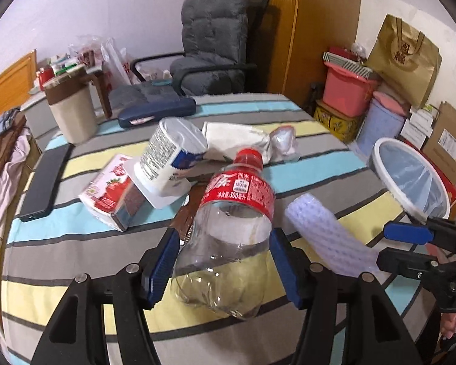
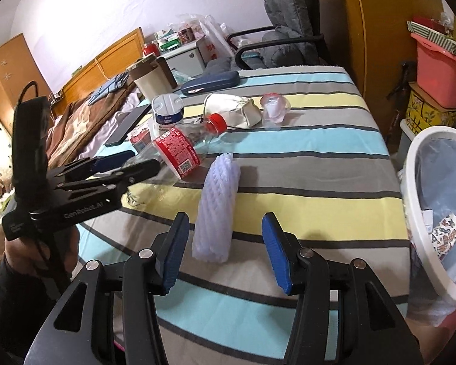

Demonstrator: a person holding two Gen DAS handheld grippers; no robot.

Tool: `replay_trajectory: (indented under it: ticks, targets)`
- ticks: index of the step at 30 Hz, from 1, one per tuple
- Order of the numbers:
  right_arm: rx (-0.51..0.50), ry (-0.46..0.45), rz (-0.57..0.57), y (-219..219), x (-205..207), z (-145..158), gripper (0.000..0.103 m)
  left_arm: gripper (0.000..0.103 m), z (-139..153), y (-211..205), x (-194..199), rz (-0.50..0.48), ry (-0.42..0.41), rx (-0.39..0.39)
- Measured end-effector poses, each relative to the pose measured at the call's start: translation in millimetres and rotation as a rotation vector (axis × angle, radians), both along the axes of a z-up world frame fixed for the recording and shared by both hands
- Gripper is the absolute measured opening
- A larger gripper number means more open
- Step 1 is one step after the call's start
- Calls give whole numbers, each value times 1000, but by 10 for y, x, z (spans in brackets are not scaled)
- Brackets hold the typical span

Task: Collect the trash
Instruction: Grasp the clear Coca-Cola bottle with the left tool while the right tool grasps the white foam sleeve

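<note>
At lower centre, the left gripper (image 1: 223,269) straddles the clear bottle (image 1: 228,243), probably not yet clamped. It should squeeze below the red label. The right gripper (image 2: 225,251) is released, at the foam sleeve (image 2: 217,210).

Count from my two wrist views: trash pieces on the striped surface (image 2: 334,164).

I count one clear plastic bottle (image 1: 228,243) with a red cap, one white foam net sleeve (image 2: 217,206), one white can (image 1: 174,158), one strawberry carton (image 1: 111,194), one crumpled white wrapper (image 2: 232,111) and one clear jelly cup (image 2: 273,109). I also see one black phone (image 1: 44,182), one dark blue case (image 1: 156,111), one beige tumbler (image 1: 71,109), one white-rimmed bin (image 2: 434,213) off the right edge, and two hand-held grippers.
</note>
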State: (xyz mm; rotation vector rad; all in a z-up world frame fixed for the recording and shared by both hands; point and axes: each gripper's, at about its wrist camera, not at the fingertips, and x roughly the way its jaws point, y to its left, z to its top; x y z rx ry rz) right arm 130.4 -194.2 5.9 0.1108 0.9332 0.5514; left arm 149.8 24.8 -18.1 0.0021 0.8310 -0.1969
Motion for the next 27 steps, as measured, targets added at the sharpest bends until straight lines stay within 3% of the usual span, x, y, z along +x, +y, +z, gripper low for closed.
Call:
replay_trajectory:
  ticks: [9, 16, 27]
  targets:
    - [3, 50, 23, 113, 94, -131, 52, 62, -100, -5, 1, 2, 52, -73]
    - [-11, 80, 24, 98, 111, -211, 32, 62, -125, -22, -23, 33, 57, -98]
    - [14, 43, -18, -143, -17, -105, 27, 62, -53, -121, -265, 57, 27, -139]
